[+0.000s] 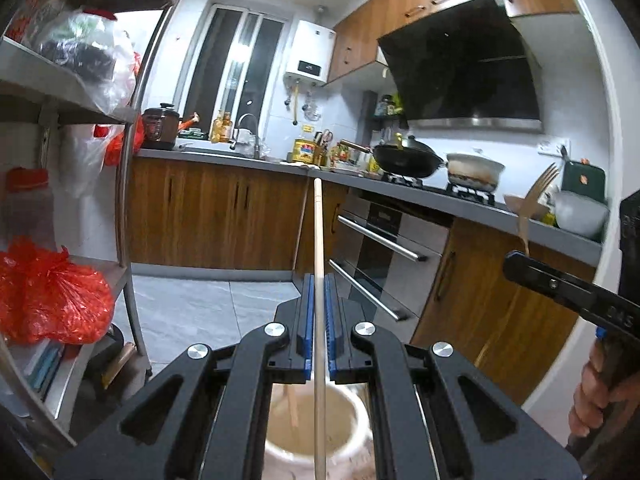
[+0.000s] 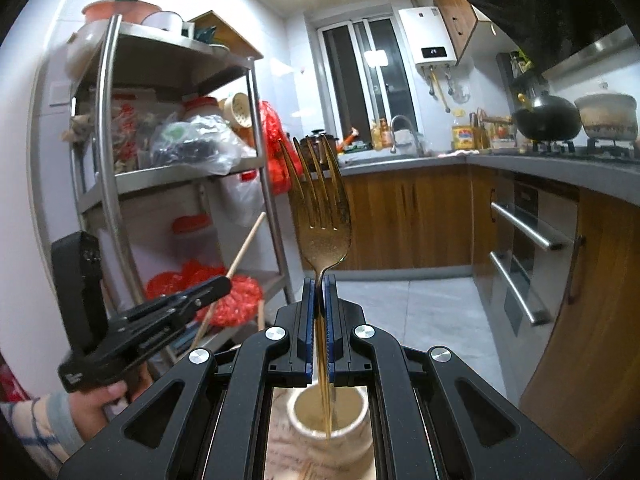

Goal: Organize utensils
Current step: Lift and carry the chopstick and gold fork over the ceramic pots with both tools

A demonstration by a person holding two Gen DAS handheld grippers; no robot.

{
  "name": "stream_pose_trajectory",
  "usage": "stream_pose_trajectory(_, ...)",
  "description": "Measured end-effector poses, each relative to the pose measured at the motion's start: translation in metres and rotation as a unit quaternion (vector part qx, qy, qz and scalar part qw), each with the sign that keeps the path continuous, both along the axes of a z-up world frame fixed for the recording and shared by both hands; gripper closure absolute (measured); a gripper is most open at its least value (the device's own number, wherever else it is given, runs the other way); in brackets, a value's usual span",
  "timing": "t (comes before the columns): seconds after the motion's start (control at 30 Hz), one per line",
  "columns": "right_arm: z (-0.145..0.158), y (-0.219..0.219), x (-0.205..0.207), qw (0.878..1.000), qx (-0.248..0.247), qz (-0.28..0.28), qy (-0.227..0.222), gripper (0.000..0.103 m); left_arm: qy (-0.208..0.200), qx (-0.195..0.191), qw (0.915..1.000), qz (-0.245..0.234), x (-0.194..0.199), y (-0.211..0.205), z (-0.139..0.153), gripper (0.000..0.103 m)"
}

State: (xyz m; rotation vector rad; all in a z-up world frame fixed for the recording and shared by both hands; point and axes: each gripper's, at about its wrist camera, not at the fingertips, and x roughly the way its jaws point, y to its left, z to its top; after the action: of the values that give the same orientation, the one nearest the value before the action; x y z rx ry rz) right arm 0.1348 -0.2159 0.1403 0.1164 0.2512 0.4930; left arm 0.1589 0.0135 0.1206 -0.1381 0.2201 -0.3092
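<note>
- Between my left gripper's [image 1: 319, 300] blue-padded black jaws I have one long pale wooden chopstick [image 1: 318, 240] pinched; it runs straight up from the pads and on down past them.
- Below that grip, the chopstick's lower end crosses the mouth of a cream ceramic utensil holder [image 1: 352, 404], where a second thin wooden stick leans inside; I cannot tell whether the held stick touches the pot.
- On my other side, the right gripper [image 2: 319, 300] is pressed together on the neck of a gold-coloured metal fork [image 2: 320, 196], tines pointing up.
- Under those jaws the fork's slim handle hangs down into the opening of the same cream holder [image 2: 352, 412], which carries faint script on its wall.
- From the right wrist view the left gripper shows at the left edge, held by a hand [image 2: 94, 404] in a striped sleeve, the chopstick slanting up out of it.
- From the left wrist view the right gripper sits at the right edge with the fork above it and fingers [image 1: 588, 396] wrapped round the handle.
- Further out, a steel shelf rack [image 2: 108, 152] holds red plastic bags [image 1: 48, 292] and jars.
- Along the grey countertop's [image 1: 460, 204] far edge stand a black wok [image 1: 408, 158] and a white pot [image 1: 474, 170] on the stove.
- Beneath the countertop run brown wooden cabinets [image 1: 208, 216] and steel drawer handles.
</note>
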Motion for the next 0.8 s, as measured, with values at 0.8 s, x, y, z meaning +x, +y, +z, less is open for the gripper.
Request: stream_pose_trajectory(0.8,-0.062,0.014,0.042,0.998,-0.001,-0.012,0.062,0.097,-0.032,0.042,0.997,0.057,-0.012,-0.008,-0.051,0.098)
